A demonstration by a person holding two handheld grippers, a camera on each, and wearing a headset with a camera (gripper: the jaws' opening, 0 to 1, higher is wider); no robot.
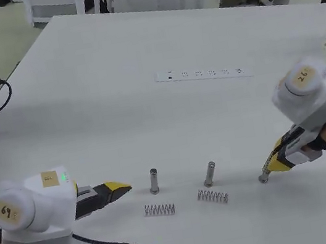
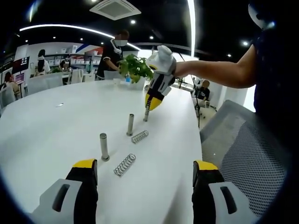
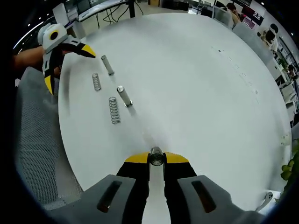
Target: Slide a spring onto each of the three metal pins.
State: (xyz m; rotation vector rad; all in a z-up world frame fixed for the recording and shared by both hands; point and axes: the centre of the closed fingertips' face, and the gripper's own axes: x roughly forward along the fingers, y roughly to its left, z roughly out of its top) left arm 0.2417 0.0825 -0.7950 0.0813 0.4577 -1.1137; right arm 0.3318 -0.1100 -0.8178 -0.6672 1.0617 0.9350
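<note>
Three upright grey metal pins stand on the white table. Two are bare, with two loose coiled steel springs lying just beside them. The right gripper is clamped on the third pin, which looks coil-wrapped. The left gripper has its jaws wide apart.

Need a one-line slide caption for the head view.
Left gripper open near two upright pins, loose springs lying before them on the white table; right gripper shut on the third pin.
</note>
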